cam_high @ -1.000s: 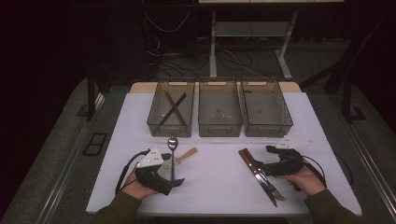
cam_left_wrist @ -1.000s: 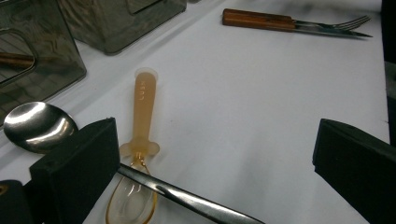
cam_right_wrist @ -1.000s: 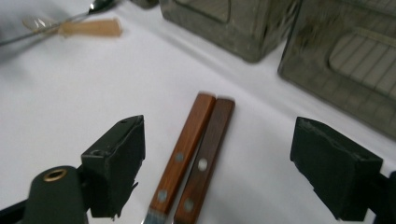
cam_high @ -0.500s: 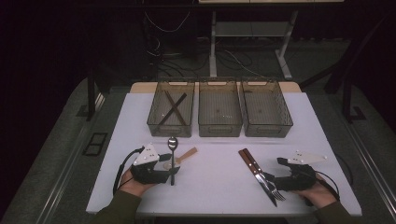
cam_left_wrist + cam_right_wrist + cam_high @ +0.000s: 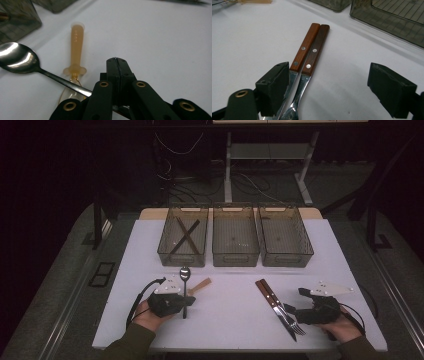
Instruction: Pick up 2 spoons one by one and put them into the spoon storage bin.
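Steel spoon (image 5: 17, 58) handle now pinched: left gripper (image 5: 186, 301) jaws just closed on it beside amber scoop (image 5: 75, 50). Lift looks ready. Right gripper (image 5: 337, 87) jaws apart over fork (image 5: 309, 65), knife (image 5: 298, 58).

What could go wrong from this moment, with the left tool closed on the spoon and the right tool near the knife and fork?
1. The left tool, whose jaws have just been closing, grips the spoon far down its handle, so the bowl end may swing or slip on lifting.
2. The spoon lies across the amber plastic utensil, which might be dragged along.
3. The right tool stands open around the knife and fork, which touch; closing could catch both.
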The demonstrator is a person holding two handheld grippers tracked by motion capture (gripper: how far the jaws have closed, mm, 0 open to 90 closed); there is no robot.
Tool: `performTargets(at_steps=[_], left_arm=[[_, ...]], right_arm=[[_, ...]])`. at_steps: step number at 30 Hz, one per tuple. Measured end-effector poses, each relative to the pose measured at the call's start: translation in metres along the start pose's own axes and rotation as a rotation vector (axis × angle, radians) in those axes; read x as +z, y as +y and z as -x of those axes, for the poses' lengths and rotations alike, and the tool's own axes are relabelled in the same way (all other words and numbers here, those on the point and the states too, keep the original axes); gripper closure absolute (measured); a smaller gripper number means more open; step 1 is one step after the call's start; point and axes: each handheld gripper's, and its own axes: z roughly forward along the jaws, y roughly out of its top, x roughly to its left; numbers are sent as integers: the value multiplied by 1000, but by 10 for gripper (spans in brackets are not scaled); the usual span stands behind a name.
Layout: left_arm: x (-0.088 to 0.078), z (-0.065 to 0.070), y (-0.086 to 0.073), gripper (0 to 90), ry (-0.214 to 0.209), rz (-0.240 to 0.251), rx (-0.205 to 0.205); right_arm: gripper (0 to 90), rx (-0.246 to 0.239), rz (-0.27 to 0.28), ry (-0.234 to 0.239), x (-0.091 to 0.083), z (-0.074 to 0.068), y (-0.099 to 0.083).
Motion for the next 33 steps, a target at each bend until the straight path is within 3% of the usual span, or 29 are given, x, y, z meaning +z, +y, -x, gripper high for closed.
performTargets(at_steps=[9, 33], left_arm=[[6, 3, -2, 890, 1, -85, 14], [-8, -2, -7, 890, 44, -120, -21]], right_arm=[[180, -3, 0, -1, 0, 1, 0], [180, -26, -6, 8, -1, 1, 0]])
